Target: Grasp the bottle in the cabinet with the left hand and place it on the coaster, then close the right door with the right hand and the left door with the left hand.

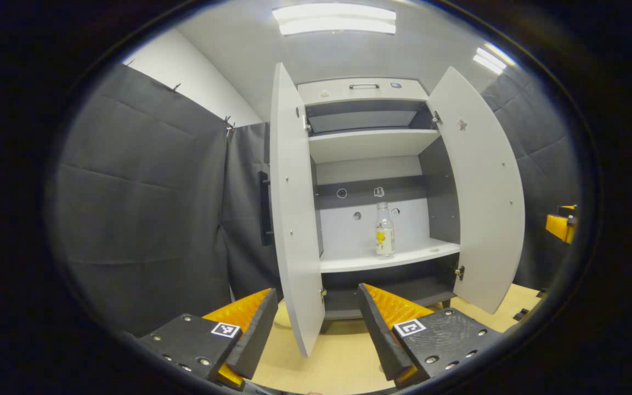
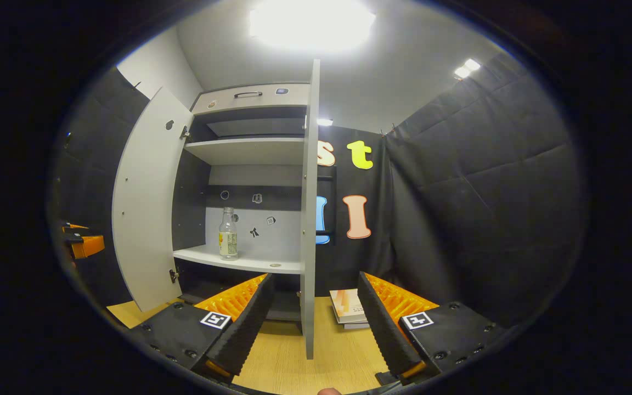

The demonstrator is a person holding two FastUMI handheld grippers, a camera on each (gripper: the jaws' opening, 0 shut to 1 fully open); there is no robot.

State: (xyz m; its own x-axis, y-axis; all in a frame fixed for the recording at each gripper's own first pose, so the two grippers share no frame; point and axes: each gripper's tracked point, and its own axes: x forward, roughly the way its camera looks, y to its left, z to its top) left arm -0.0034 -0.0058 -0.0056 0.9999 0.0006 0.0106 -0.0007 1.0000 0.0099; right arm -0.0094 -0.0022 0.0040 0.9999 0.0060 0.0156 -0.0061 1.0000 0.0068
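In my left gripper view, the cabinet [image 1: 368, 90] stands with both doors swung wide. The bottle [image 1: 384, 230] sits upright on its lower shelf [image 1: 349, 262], well beyond my left gripper [image 1: 317, 321], whose fingers are spread with nothing between them.

In my right gripper view, the right gripper [image 2: 311, 318] is likewise spread, straddling the right door [image 2: 309, 219] edge without touching; a book [image 2: 348, 307] lies right of the cabinet.

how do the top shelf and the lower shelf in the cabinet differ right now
The lower shelf carries the bottle, standing upright; nothing can be seen on the top shelf. The lower shelf has a pale back panel with small stickers behind it, while the top shelf has a dark recess above. Both are pale boards, exposed by the two open doors.
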